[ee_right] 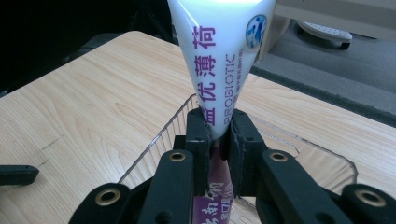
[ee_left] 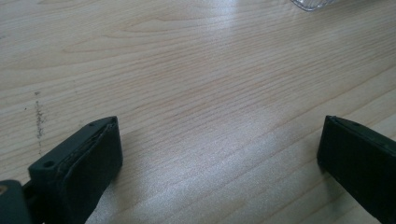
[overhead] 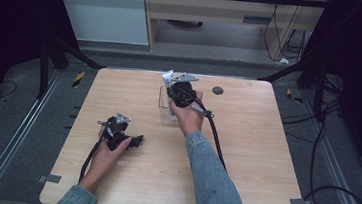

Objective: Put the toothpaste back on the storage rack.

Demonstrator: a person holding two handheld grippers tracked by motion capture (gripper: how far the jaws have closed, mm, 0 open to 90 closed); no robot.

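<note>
Tube held over the clear container, the lowering step judged in hand.

High view: the right gripper [overhead: 170, 81] is held at the far middle of the table [overhead: 264, 155], above the clear container [overhead: 164, 111]; a white tube [overhead: 168, 75] is pinched in it. The left gripper [overhead: 135, 141] is rested near left, well apart. A dark round spot [overhead: 217, 90] lies to the right, out of the way.
Left gripper view: the jaws are spread wide over bare wood, nothing between them.
Right gripper view: the tube [ee_right: 219, 60] is clamped upright between the closed jaws, the container [ee_right: 187, 121] rim just below. A straight descent is called for next, the thin walls being the likely snag.
</note>
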